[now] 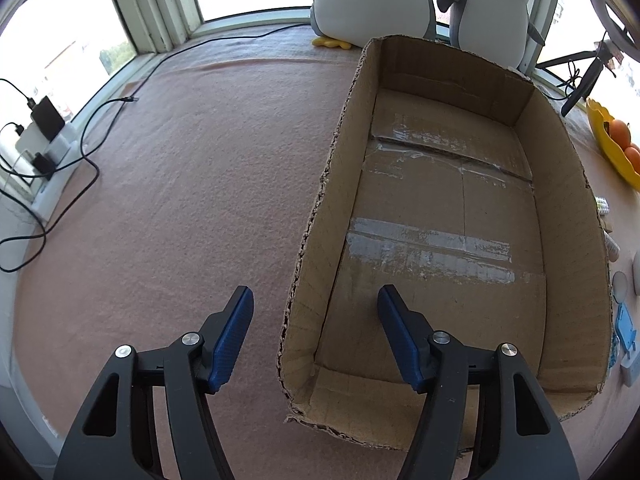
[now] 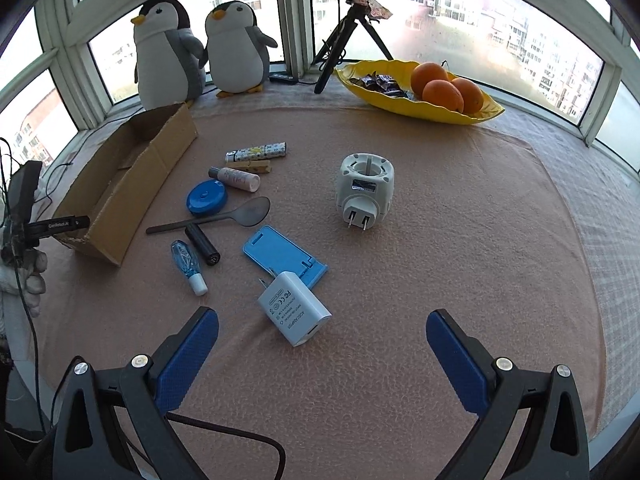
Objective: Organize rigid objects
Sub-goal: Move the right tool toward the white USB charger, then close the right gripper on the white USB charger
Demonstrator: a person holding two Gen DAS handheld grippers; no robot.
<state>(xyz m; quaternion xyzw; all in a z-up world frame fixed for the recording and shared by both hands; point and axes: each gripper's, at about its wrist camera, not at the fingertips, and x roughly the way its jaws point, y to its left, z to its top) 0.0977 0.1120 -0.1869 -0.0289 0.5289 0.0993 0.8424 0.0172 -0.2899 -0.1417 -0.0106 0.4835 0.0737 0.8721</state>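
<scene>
Two plush penguins [image 2: 166, 52] [image 2: 236, 48], three oranges [image 2: 443, 96], one cardboard box [image 2: 132, 184], one yellow dish [image 2: 420, 114], two white plug adapters [image 2: 294, 314] [image 2: 366, 188], one spoon [image 2: 224, 218], one blue phone stand [image 2: 282, 254], one clothespin [image 2: 250, 166].

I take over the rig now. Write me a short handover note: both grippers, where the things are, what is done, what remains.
Left gripper: open, holds nothing, over the near left wall of the cardboard box.
Right gripper: open, holds nothing, just above the white charger.
Things: charger, blue stand, round adapter, spoon, blue tape measure and several small tubes lie on the pink cloth, right of the box.
Done: nothing; the box is empty.
Left: everything. The charger looks like the likely first pick.
</scene>
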